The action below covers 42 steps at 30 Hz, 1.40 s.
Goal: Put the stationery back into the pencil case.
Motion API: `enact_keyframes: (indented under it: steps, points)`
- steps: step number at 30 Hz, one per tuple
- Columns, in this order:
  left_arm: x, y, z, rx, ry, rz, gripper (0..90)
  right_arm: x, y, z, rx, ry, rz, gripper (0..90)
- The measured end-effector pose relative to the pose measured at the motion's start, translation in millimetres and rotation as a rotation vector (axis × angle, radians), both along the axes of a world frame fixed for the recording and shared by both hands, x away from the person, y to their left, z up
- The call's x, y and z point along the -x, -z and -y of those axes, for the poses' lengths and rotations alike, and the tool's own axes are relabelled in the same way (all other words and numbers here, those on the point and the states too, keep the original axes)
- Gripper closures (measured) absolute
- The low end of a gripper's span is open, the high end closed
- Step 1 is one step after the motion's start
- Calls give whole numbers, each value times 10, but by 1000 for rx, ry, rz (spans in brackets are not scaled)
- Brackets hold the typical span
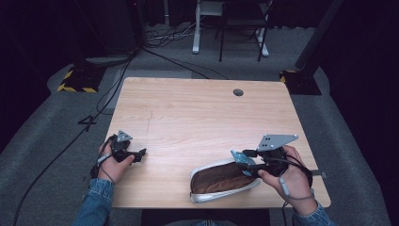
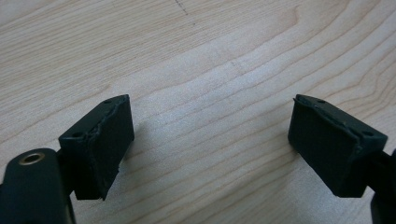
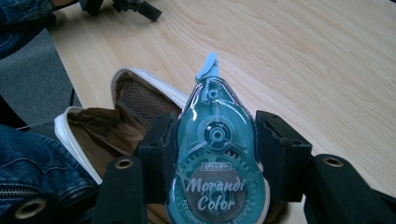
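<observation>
Correction tape point(image 3: 215, 154), teal and see-through, sits clamped between the pads of the right gripper point(image 3: 215, 149), just above the open brown pouch point(image 1: 221, 181). Best to lower it well inside the pouch mouth before letting go. Farther left of the pouch, the left gripper point(image 2: 210, 140) rests wide open, holding nothing, over the bare table point(image 1: 197, 113).

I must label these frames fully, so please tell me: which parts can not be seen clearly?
- Open white pencil case with brown lining: its bottom stays in shadow in the high view.
- Teal correction tape dispenser: its lower edge is cut off in the right gripper view, and the black jaw pads cover its sides.
</observation>
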<state>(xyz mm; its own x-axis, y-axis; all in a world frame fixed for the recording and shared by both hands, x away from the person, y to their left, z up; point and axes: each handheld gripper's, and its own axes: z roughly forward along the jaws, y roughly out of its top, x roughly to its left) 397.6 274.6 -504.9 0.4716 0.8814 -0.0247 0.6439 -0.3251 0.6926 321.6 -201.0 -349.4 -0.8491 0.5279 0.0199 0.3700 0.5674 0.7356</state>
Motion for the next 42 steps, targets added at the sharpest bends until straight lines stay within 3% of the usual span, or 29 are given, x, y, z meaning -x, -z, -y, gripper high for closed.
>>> enact_keyframes:
  steps: [18,28,32,42]
  points:
    - [1,0,1,1,-1,-1,146,24,196,-303,44,-109,4,503]
    - [0,0,0,1,0,0,146,28,344,-439,100,-164,-30,503]
    - [0,0,1,1,-1,0,146,39,406,-498,144,-212,-39,503]
    - [1,0,1,1,0,-1,146,18,502,-551,192,-242,-53,502]
